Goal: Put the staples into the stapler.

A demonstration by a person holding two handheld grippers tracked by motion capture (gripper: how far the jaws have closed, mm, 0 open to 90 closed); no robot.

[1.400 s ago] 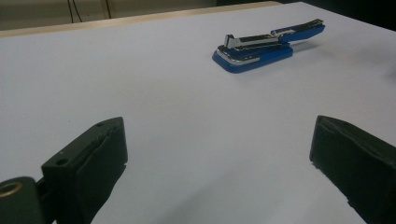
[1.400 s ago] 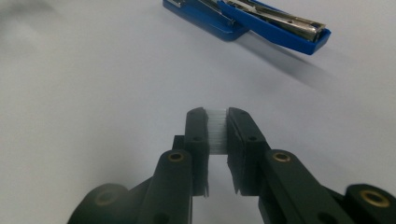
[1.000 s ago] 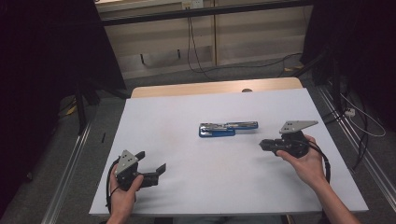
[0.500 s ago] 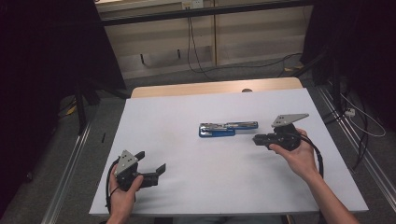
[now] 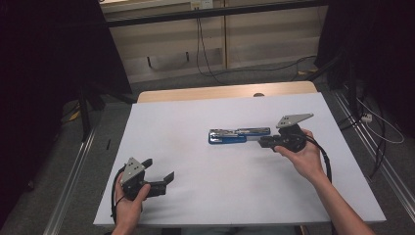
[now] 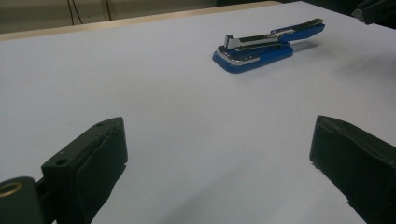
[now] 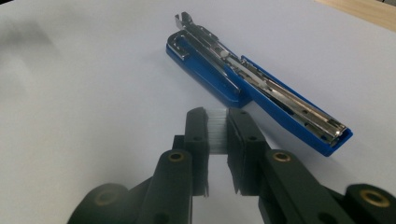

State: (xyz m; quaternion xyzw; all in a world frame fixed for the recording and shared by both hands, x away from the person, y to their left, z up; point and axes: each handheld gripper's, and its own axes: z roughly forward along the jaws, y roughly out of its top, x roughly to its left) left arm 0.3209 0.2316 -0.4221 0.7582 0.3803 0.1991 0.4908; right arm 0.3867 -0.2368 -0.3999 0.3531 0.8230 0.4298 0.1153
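The opened blue metal stapler (image 5: 239, 135) lies alone on the white tabletop (image 5: 195, 161), nothing blocking it. The right claw (image 7: 217, 122) clenches a clear staple strip (image 7: 216, 133) just beside it, held level. The left claw (image 5: 159, 172) rests released, well apart.

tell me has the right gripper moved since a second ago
Yes: the right gripper has moved left and slightly up the high view, toward the stapler.

Blue and silver stapler (image 5: 239, 135), white table (image 5: 195, 161), black gripper fingers (image 7: 196, 126), pale strip (image 7: 217, 128) between them
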